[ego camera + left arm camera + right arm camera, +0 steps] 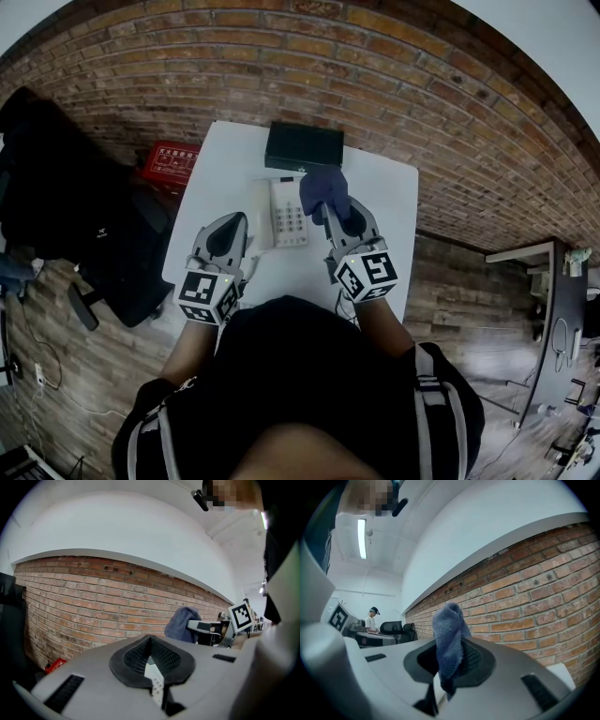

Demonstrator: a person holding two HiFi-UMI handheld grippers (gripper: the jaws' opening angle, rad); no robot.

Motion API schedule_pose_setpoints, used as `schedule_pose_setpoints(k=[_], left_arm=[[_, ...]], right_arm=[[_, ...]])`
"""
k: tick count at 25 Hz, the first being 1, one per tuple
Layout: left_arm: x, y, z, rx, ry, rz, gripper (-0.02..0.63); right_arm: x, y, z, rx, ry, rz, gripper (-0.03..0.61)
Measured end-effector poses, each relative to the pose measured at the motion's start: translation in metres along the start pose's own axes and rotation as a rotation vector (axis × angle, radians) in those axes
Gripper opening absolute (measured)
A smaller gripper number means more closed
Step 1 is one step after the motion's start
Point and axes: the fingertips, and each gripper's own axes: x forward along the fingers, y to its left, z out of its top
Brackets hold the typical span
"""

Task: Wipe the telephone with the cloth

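Over white table (386,208), right claw (328,214) pinching cloth (324,190) overlapping telephone (289,221) corner, left claw (240,218) pressed together

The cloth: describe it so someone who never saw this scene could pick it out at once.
Before the brick wall stands a white table carrying a white telephone and a black box. Just right of the telephone's keypad, the right gripper pinches the cloth. It is the only soft, dark blue, bunched thing.
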Motion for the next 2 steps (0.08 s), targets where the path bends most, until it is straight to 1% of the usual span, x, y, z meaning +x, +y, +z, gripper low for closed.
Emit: schedule_pose_setpoints(k=[2], left_arm=[[0.0007, 0.0004, -0.0010, -0.001, 0.001, -0.002, -0.003]], right_arm=[[0.0005, -0.0004, -0.0005, 0.001, 0.000, -0.001, 0.038]])
